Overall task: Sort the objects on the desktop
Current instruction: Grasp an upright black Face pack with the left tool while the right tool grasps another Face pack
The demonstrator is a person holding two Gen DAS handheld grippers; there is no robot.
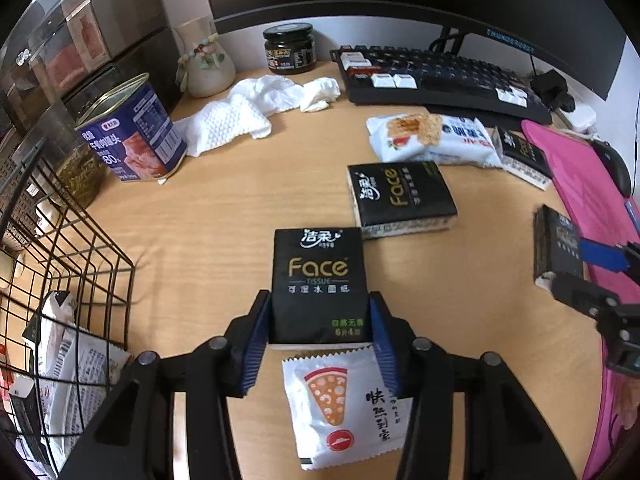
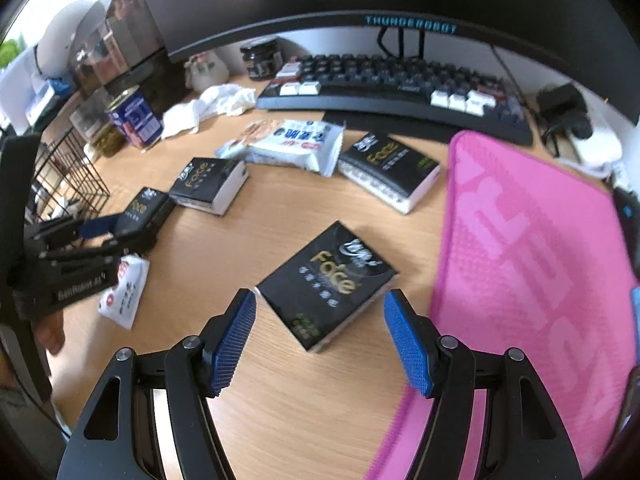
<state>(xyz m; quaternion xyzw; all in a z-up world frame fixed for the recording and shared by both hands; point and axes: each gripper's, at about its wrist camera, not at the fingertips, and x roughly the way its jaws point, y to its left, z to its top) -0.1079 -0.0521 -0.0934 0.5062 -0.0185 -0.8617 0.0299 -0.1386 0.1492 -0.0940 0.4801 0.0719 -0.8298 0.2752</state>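
My left gripper (image 1: 320, 312) is shut on a black "Face" tissue pack (image 1: 318, 280) and holds it above the wooden desk (image 1: 224, 216); it also shows in the right wrist view (image 2: 144, 208). A white pizza sachet (image 1: 344, 404) lies under it. My right gripper (image 2: 320, 320) is open around another black tissue pack (image 2: 326, 280) that lies askew on the desk, its fingers apart from it. In the left wrist view this pack (image 1: 556, 248) appears at the right gripper's fingertips. Two more black packs (image 2: 210, 186) (image 2: 390, 166) lie farther back.
A black wire basket (image 1: 60, 280) with packets stands at the left. A blue tin (image 1: 136, 132), crumpled white tissue (image 1: 256, 108), a dark jar (image 1: 289, 48), a white snack bag (image 1: 432, 140), a keyboard (image 1: 440, 76) and a pink mat (image 2: 532, 264) surround the packs.
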